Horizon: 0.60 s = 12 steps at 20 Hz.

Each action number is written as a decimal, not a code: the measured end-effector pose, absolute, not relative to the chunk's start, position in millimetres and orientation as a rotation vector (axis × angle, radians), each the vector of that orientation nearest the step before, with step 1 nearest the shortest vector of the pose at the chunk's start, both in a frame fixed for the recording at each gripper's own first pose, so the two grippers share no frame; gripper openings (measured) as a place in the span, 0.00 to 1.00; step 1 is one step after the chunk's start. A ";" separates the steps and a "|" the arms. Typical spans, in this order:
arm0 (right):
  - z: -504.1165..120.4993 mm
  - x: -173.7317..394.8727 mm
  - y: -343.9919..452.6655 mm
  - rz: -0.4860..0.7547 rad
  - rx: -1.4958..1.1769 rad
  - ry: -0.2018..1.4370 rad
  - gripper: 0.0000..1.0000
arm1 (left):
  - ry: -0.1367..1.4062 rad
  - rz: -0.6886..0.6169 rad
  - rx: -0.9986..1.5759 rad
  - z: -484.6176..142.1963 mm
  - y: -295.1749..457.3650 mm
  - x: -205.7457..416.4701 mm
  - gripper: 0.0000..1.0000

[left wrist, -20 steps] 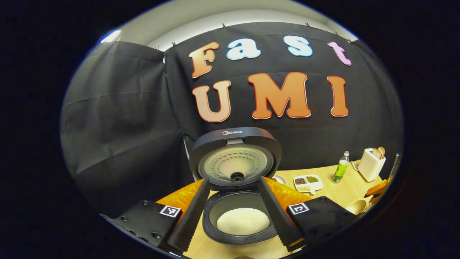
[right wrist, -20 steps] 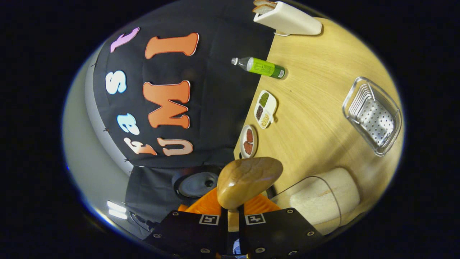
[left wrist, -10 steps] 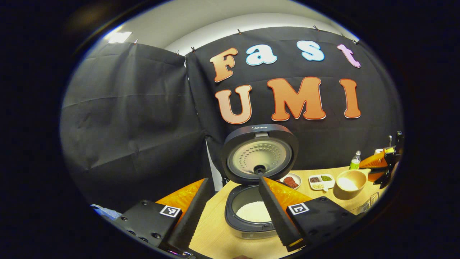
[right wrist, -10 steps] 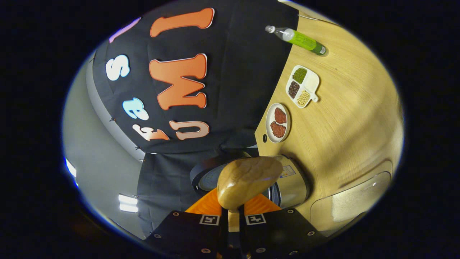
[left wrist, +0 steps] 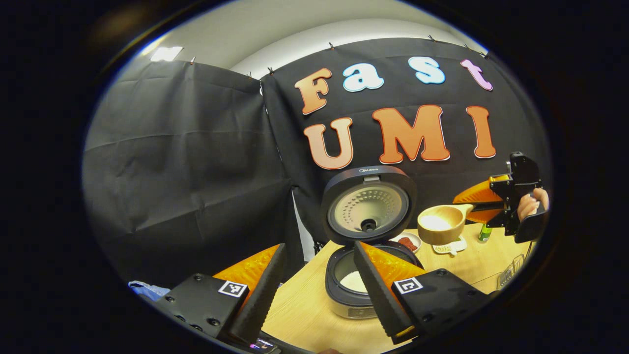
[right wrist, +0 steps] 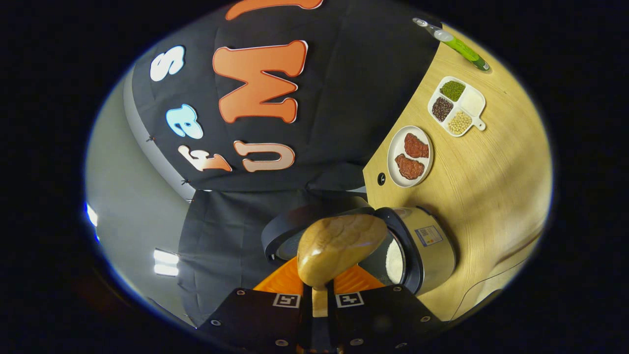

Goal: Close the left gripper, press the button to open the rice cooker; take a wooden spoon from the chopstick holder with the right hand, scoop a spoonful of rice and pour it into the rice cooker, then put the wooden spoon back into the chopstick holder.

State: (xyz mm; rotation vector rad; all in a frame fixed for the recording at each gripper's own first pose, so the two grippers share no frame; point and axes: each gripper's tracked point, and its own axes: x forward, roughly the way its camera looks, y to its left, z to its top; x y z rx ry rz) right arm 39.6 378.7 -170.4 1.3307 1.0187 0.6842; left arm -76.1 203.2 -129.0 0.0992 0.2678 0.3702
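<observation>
Spoon (right wrist: 339,248) beside "Midea" rice cooker (left wrist: 368,211)

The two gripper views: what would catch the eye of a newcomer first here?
Probably the round dark rice cooker on the pale wooden table, its lid standing open and white rice in the pot. Next, the light wooden spoon with rice in its bowl, held up to the right of the lid by the right gripper. The left gripper is open in the foreground, holding nothing.

Right claw (right wrist: 319,295) clamps wooden spoon (right wrist: 339,248) beside open rice cooker (right wrist: 422,250).
</observation>
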 end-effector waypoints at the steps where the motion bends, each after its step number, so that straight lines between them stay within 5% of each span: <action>1: -171.0 42.3 384.7 0.680 1.300 1.009 0.12 | 0.270 0.368 0.105 -130.9 204.4 -76.2 0.93; 9: -182.9 59.4 423.2 0.636 0.990 0.911 0.12 | 0.293 0.328 0.137 -148.2 225.7 -71.2 0.93; 10: -183.4 60.1 426.7 0.632 0.954 0.899 0.12 | 0.299 0.322 0.130 -151.5 227.4 -69.6 0.84; 12: -181.9 62.3 435.3 0.630 0.881 0.868 0.12 | 0.304 0.310 0.122 -154.1 229.5 -67.6 0.84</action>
